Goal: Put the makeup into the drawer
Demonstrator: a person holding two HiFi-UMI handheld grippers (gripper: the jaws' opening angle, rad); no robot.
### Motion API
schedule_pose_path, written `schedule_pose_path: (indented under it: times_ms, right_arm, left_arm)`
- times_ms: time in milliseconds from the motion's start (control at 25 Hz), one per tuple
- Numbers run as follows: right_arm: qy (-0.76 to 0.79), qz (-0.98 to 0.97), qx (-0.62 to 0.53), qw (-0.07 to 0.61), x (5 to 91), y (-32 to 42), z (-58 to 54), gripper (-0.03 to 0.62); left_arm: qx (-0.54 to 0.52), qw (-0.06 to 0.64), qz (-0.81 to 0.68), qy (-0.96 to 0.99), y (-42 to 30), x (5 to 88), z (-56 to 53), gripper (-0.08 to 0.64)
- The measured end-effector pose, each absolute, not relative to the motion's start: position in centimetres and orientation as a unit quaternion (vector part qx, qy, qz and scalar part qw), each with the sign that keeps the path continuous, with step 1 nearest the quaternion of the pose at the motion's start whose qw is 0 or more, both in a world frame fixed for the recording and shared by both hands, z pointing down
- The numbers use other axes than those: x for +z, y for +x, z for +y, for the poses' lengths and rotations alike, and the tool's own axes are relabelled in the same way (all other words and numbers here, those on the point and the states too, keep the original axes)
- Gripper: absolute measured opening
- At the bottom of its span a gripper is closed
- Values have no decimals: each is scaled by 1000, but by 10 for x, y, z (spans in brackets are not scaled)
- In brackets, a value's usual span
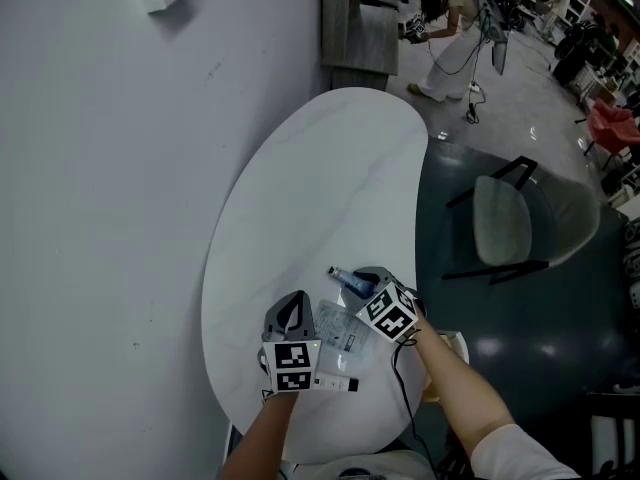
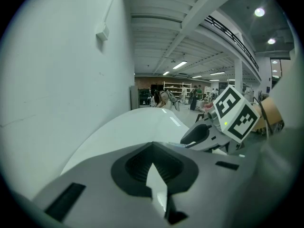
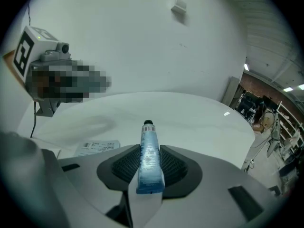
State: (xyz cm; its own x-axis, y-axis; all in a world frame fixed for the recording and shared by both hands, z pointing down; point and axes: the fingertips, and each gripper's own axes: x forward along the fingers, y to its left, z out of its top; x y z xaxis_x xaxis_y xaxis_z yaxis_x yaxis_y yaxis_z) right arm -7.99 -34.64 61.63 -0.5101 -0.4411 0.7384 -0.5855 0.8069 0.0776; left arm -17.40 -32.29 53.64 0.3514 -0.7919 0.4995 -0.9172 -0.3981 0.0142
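A blue plastic tube sits between the right tongs, with a clear flat packet at its 6 o'clock on the white oval worktop.

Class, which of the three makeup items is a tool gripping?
The black-capped blue plastic tube, clamped in the right tool; the flat clear sachet and the white tube lie on the white table.

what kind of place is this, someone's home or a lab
Likely a big open lab or workshop hall, not a home: exposed ceiling beams with strip lights, shelves at the far end, and people standing on a bare floor.
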Motion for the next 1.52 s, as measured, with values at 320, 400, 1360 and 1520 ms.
schedule_pose_path:
  times_ms: [320, 400, 1360, 1520]
  right_arm:
    - [342, -857, 104, 371, 584, -48, -295, 144]
    - [356, -855, 107, 363, 574, -38, -281, 144]
    - [431, -826, 128, 341, 559, 132, -102, 144]
    - [427, -825, 139, 343, 571, 155, -76, 144]
  left_arm:
    - [211, 127, -509, 825, -155, 520, -283, 41]
    - [209, 120, -503, 830, -147, 515, -274, 41]
    - [230, 97, -468, 848, 0, 516, -127, 41]
    - [234, 101, -469, 846, 23, 525, -105, 41]
